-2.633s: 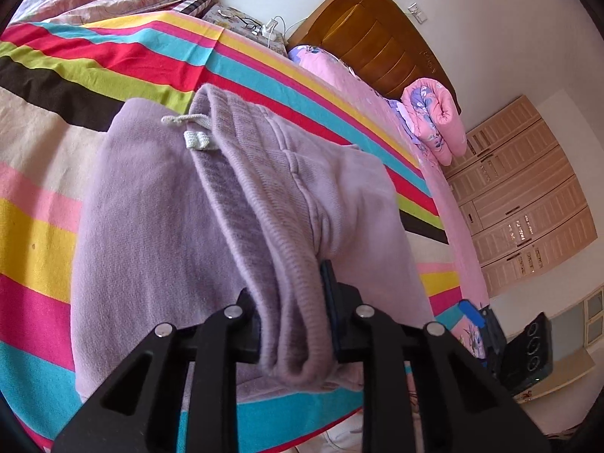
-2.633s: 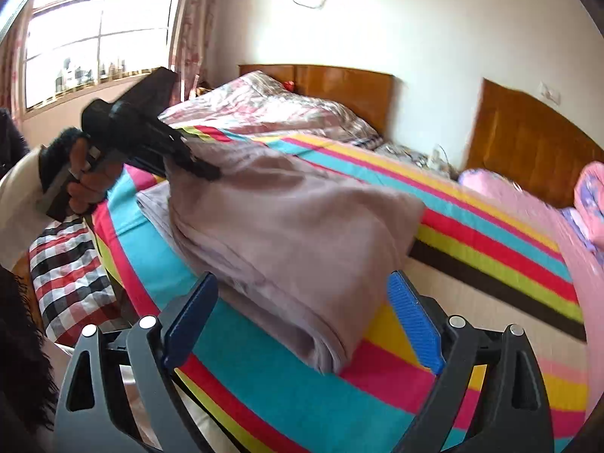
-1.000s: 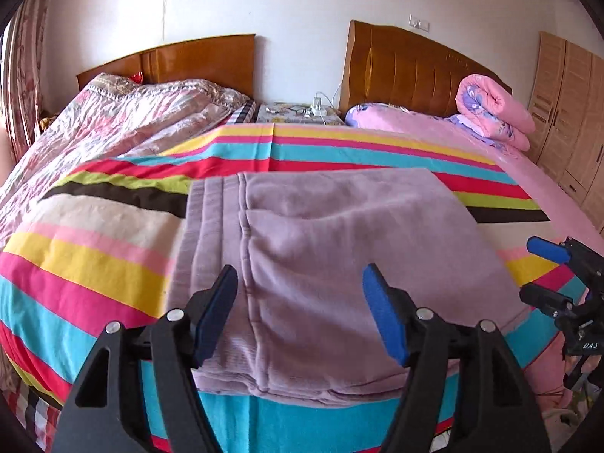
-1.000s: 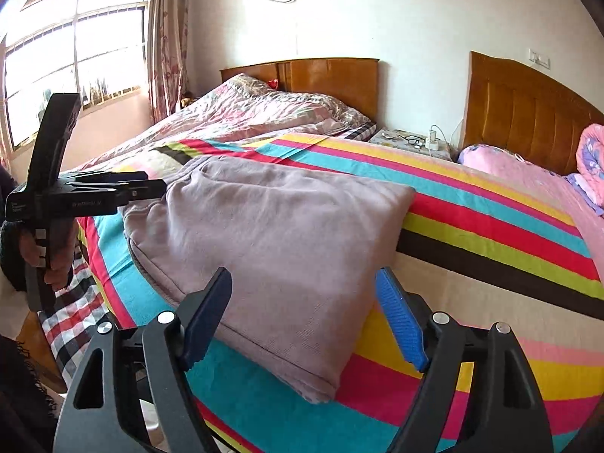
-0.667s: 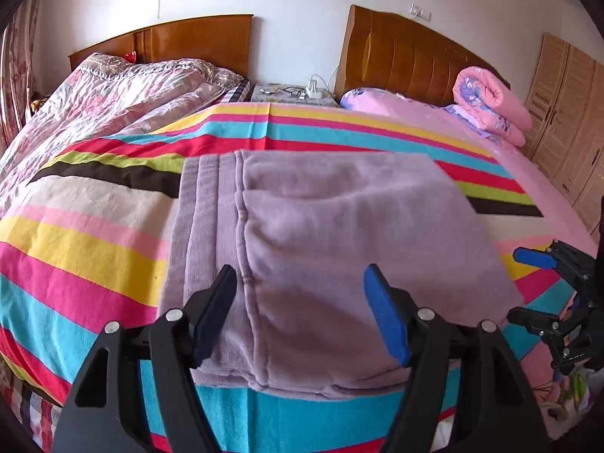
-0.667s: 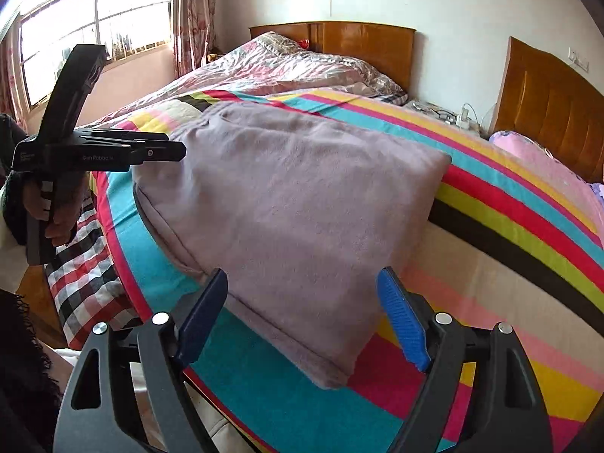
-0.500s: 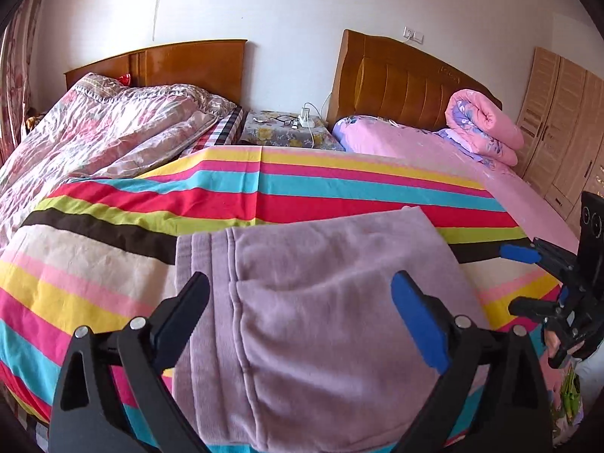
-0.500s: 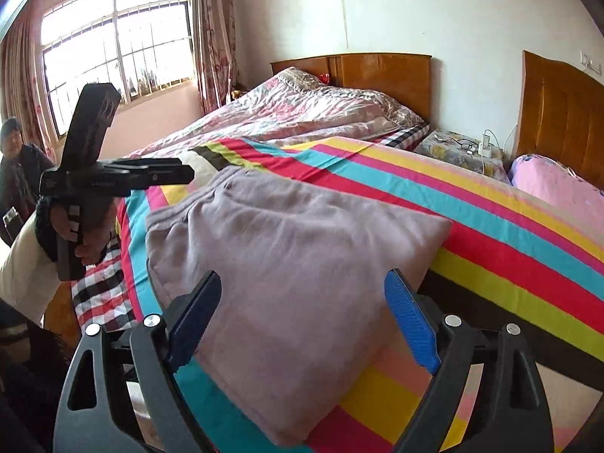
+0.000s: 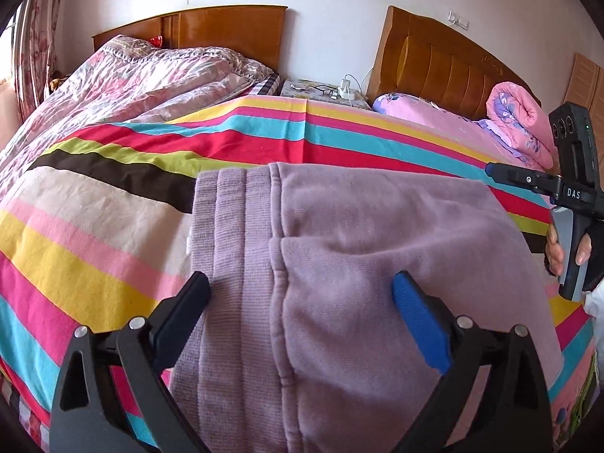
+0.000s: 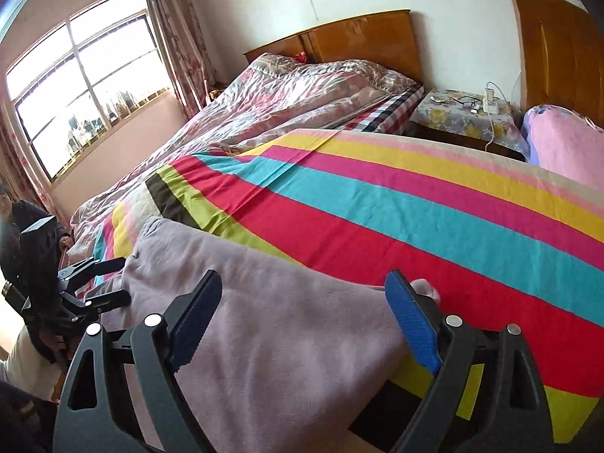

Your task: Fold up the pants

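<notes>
Bed (image 9: 113,234) with its striped sheet carries my folded lilac pants (image 9: 358,264), flat at the near edge. My left hand-held gripper (image 9: 302,302) is spread wide over the waistband end, pinching nothing. My right hand-held gripper (image 10: 302,313) is opening above the other end, pads clear of the cloth.

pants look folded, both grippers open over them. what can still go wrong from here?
1. The lilac pants lie close to the near edge of the striped sheet; a nudge toward that edge could probably slide them off.
2. The left hand-held gripper straddles the ribbed waistband; dipping lower could snag it and open the fold.
3. The right hand-held gripper's jaws are opening over the far folded edge, nothing pinched; a drag there could rumple it.
</notes>
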The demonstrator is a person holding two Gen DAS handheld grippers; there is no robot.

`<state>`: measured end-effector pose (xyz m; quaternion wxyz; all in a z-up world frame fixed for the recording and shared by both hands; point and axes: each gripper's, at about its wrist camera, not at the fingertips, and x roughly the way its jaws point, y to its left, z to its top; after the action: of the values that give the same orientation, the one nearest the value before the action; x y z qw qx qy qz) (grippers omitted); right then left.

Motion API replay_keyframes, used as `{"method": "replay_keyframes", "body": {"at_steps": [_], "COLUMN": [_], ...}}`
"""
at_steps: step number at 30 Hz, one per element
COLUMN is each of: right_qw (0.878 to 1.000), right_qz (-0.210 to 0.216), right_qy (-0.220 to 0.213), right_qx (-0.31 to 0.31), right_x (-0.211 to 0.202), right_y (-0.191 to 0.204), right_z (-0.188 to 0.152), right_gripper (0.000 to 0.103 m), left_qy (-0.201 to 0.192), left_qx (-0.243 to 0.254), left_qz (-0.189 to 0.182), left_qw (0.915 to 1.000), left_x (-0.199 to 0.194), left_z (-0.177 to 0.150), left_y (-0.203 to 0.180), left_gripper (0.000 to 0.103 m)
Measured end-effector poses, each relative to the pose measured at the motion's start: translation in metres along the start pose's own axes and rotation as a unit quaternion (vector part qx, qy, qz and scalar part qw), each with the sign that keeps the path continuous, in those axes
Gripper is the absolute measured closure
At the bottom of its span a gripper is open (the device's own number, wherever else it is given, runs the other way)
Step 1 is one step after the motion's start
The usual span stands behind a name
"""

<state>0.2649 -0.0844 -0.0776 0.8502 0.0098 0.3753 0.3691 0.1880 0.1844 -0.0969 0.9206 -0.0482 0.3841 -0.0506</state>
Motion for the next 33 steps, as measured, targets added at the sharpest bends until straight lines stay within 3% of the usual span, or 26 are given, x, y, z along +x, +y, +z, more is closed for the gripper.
{"method": "replay_keyframes", "body": {"at_steps": [2, 4, 7, 11, 14, 16, 20, 22, 26, 30, 33], "right_qw": [0.999, 0.994, 0.992, 0.994, 0.994, 0.993, 0.989, 0.983, 0.981, 0.976, 0.972], "right_qz": [-0.018, -0.079, -0.124, -0.098, -0.093, -0.103, -0.147, -0.178, -0.191, -0.2, -0.199], "right_qy": [0.035, 0.06, 0.021, -0.043, -0.042, -0.04, -0.02, -0.015, -0.021, -0.082, -0.126], "right_qx": [-0.037, -0.046, 0.013, -0.004, -0.042, -0.033, -0.009, -0.03, -0.028, -0.031, 0.001], "right_x": [0.021, 0.036, 0.019, -0.037, -0.061, -0.069, -0.052, -0.04, -0.061, -0.126, -0.173], "right_y": [0.01, 0.005, -0.005, 0.05, 0.102, 0.123, 0.14, 0.144, 0.152, 0.173, 0.188], "right_z": [-0.002, -0.003, 0.003, -0.009, -0.048, -0.082, -0.135, -0.152, -0.15, -0.145, -0.143], "right_gripper": [0.014, 0.017, 0.019, 0.013, 0.013, 0.013, 0.013, 0.013, 0.013, 0.011, 0.004], "left_qy": [0.001, 0.001, -0.008, -0.059, -0.055, -0.054, -0.045, -0.04, -0.035, -0.098, -0.149], "left_qx": [0.008, 0.014, 0.004, 0.001, 0.019, 0.036, 0.069, 0.083, 0.063, 0.046, 0.039], "left_qz": [0.005, 0.006, 0.024, 0.049, 0.063, 0.063, 0.104, 0.124, 0.156, 0.162, 0.155], "left_qw": [1.0, 0.9999, 0.9997, 0.9971, 0.9963, 0.9959, 0.9911, 0.988, 0.9852, 0.9809, 0.9759], "left_x": [0.002, 0.002, -0.009, -0.057, -0.074, -0.078, -0.064, -0.053, -0.072, -0.134, -0.179], "left_z": [0.002, 0.002, 0.002, -0.004, -0.017, -0.033, -0.064, -0.072, -0.066, -0.06, -0.062], "left_y": [-0.002, -0.002, 0.002, 0.004, -0.007, -0.018, -0.037, -0.041, -0.044, -0.059, -0.08], "left_gripper": [0.004, 0.004, 0.004, 0.001, 0.001, 0.001, 0.001, 0.001, 0.001, 0.001, 0.001]}}
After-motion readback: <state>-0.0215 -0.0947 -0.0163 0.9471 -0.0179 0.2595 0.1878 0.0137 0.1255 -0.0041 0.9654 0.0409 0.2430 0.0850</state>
